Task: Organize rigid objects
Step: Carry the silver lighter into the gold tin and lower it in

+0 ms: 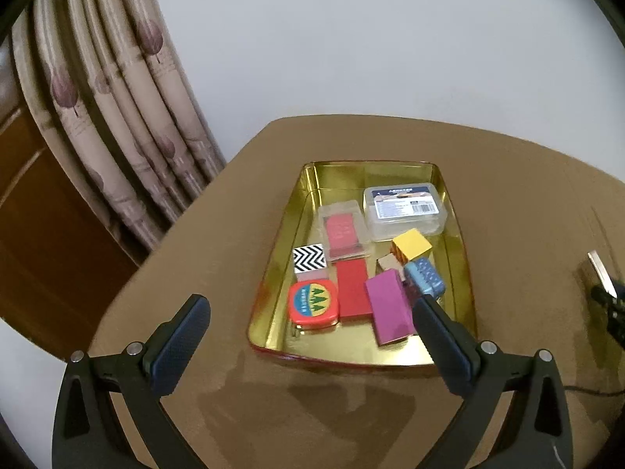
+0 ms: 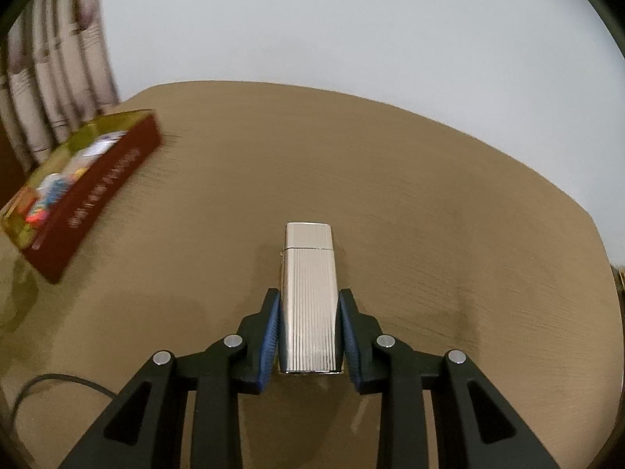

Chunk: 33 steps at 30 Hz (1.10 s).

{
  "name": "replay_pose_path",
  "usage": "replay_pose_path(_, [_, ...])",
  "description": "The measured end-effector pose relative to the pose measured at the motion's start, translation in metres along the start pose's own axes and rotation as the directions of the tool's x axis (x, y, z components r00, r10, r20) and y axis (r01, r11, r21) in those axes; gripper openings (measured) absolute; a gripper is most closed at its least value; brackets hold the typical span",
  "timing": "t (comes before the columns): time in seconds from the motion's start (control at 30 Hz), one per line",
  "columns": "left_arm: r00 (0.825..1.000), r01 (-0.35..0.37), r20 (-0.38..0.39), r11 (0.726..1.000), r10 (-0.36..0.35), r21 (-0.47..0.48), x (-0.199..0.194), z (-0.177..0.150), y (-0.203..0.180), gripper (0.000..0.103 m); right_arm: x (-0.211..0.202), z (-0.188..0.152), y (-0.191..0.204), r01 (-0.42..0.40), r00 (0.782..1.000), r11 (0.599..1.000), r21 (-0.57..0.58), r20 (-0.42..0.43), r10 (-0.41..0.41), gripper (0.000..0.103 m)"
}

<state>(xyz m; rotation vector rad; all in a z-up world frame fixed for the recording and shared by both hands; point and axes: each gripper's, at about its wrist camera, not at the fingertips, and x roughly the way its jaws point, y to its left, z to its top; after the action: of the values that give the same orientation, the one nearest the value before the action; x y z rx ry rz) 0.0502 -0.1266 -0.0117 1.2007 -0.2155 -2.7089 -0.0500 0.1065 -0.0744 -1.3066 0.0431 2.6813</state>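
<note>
- Two hand-held grippers show, one in each wrist view, over a brown table (image 1: 508, 179); no hand is visible
- right gripper (image 2: 310, 312): its blue pads (image 2: 269, 336) are clamped on both long sides of a ribbed silver lighter (image 2: 310, 293); the lighter points away from the camera, its cap end toward the far table edge; whether it touches the tabletop I cannot tell
- left gripper (image 1: 312, 312): jaws spread wide with nothing between the pads; it hangs over the near end of a gold-lined tin tray (image 1: 273, 273)
- inside the tray: a clear plastic box (image 1: 406, 211) at the far right corner; a clear case with a red insert (image 1: 343, 230) beside it; a yellow cube (image 1: 412, 244); a zigzag-patterned block (image 1: 309, 260); a red tape measure (image 1: 312, 301) at the near left; a flat red block (image 1: 352, 289) just beside it; a magenta block (image 1: 390, 308); a blue dotted piece (image 1: 425, 279)
- in the right view the tray (image 2: 101, 195) sits at the far left, red-walled, blurred, well apart from the lighter; a dark cable (image 2: 58, 385) lies at the near left
- a curtain (image 1: 117, 117) hangs behind the table
</note>
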Motion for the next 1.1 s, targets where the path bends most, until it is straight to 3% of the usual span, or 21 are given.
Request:
replay_pose_path(0.2, [1.000, 0.016, -0.008, 0.998, -0.017, -0.055, 0.002, 0.007, 0.023, 0.103, -0.017, 0.025, 0.062, -0.102, 0.994, 0.992, -0.078, 0.032, 0.104, 0.030])
replay_pose_path(0.4, [0.998, -0.058, -0.003, 0.995, 0.058, -0.086, 0.002, 0.013, 0.045, 0.103, -0.030, 0.053, 0.126, -0.204, 0.976, 0.967, -0.153, 0.043, 0.212, 0.030])
replay_pose_path(0.7, [0.997, -0.078, -0.035, 0.983, 0.073, -0.167, 0.013, 0.012, 0.071, 0.103, -0.036, 0.068, 0.201, -0.315, 0.945, 0.921, -0.229, 0.017, 0.328, 0.030])
replay_pose_path(0.93, [0.998, -0.058, -0.047, 0.983, 0.050, -0.173, 0.018, 0.012, 0.069, 0.103, -0.023, 0.070, 0.229, -0.358, 0.932, 0.902, -0.239, -0.033, 0.361, 0.030])
replay_pose_path(1.1, [0.997, -0.058, -0.061, 0.982, 0.048, -0.182, 0.021, 0.010, 0.069, 0.103, -0.008, 0.074, 0.234, -0.307, 0.951, 0.917, -0.255, -0.040, 0.307, 0.030])
